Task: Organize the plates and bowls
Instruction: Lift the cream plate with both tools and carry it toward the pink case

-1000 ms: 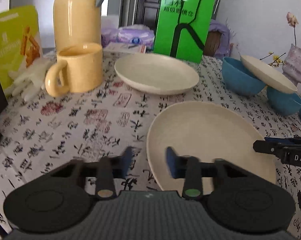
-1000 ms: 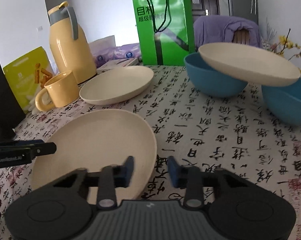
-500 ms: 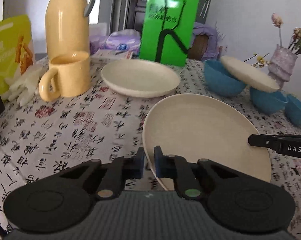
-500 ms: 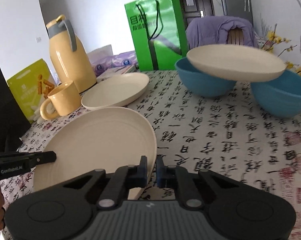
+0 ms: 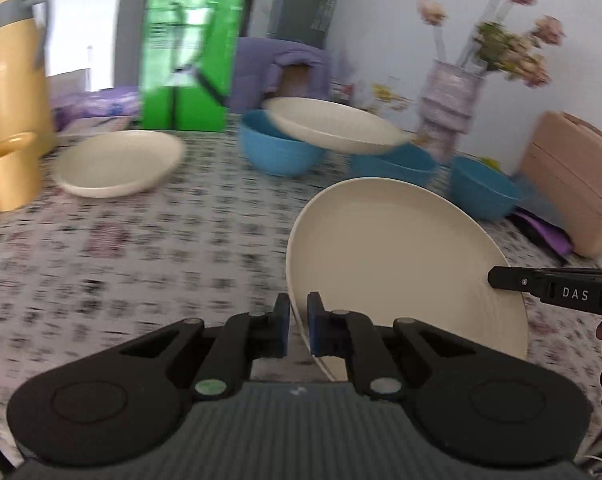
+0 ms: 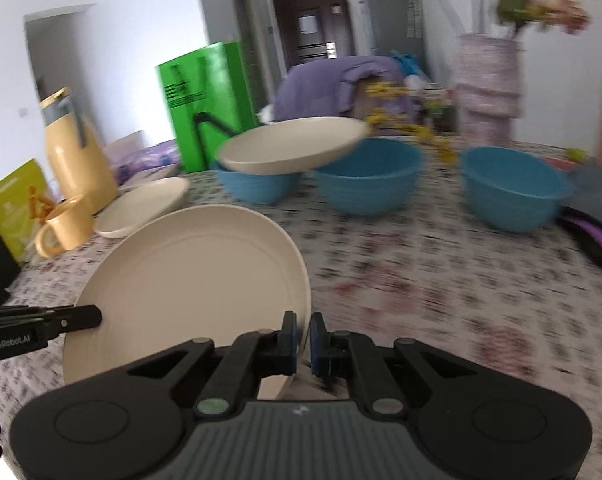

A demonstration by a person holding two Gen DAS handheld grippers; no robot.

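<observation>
Left tool point(image 5: 297, 328) clamped on plate point(image 5: 401, 264) rim at 9 o'clock edge; right tool point(image 6: 304, 338) clamped on opposite rim, 3 o'clock. Plate off the counter point(image 5: 141, 248), tilted, carried between both. Thin rim pinches only: risk of slip or twist if the tools drift apart or roll unevenly. Ahead at 12 o'clock: second plate point(image 6: 289, 150) perched loosely across two blue bowls point(image 6: 367, 176); a clip from the carried plate likely knocks it off. Third plate point(image 5: 119, 162) flat at 10 o'clock, the safer stacking spot. Vase point(image 5: 451, 102) at 1 o'clock, tippable on a wide swing. Motion blur heavy, so fine clearances unclear.
</observation>
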